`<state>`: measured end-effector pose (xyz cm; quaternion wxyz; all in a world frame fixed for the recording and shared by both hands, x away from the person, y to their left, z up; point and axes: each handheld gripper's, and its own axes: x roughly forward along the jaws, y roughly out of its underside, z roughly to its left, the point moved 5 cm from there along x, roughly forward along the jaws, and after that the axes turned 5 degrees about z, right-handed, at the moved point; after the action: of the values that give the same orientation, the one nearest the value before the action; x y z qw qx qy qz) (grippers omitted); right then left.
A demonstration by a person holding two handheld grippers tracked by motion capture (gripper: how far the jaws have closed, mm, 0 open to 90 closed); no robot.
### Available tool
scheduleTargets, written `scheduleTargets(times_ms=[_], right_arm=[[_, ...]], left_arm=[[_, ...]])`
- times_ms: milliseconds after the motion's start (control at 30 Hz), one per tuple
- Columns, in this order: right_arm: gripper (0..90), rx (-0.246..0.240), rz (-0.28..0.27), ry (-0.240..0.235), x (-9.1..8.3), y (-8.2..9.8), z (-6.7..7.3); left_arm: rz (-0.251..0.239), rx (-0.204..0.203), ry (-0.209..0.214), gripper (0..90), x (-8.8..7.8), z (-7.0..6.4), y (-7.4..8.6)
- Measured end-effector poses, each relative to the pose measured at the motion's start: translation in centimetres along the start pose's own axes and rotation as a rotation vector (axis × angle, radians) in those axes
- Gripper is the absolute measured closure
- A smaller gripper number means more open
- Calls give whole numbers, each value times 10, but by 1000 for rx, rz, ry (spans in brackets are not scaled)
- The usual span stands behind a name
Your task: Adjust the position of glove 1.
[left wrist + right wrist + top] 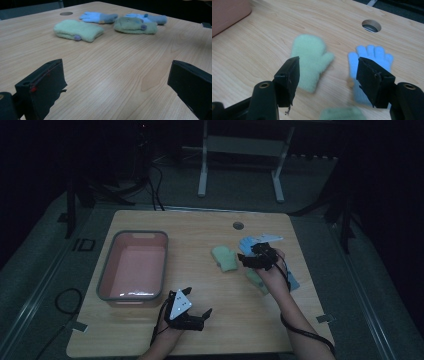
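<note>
We see the green mitten (pixel 310 60) lying flat on the table (pixel 257 50), just ahead of the right gripper (pixel 328 75) and nearer its left jaw; the blue glove (pixel 372 56) lies ahead of its right jaw. Jaws stand apart, nothing between them. The left gripper (pixel 117 82) also gapes, empty, over bare wood, mittens well ahead. The pink bin (pixel 131 265) sits beside it.
</note>
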<state>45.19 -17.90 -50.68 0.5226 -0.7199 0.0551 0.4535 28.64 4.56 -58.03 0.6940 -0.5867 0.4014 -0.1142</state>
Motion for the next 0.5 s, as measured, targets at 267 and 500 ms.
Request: scheduleTargets(times_ms=[267, 500], right_arm=[[382, -11, 18, -10, 21, -10, 4], [472, -28, 36, -45, 40, -15, 11]], left_arm=[[1, 0, 3, 15, 0, -1, 0], [1, 1, 5, 15, 0, 0, 0]])
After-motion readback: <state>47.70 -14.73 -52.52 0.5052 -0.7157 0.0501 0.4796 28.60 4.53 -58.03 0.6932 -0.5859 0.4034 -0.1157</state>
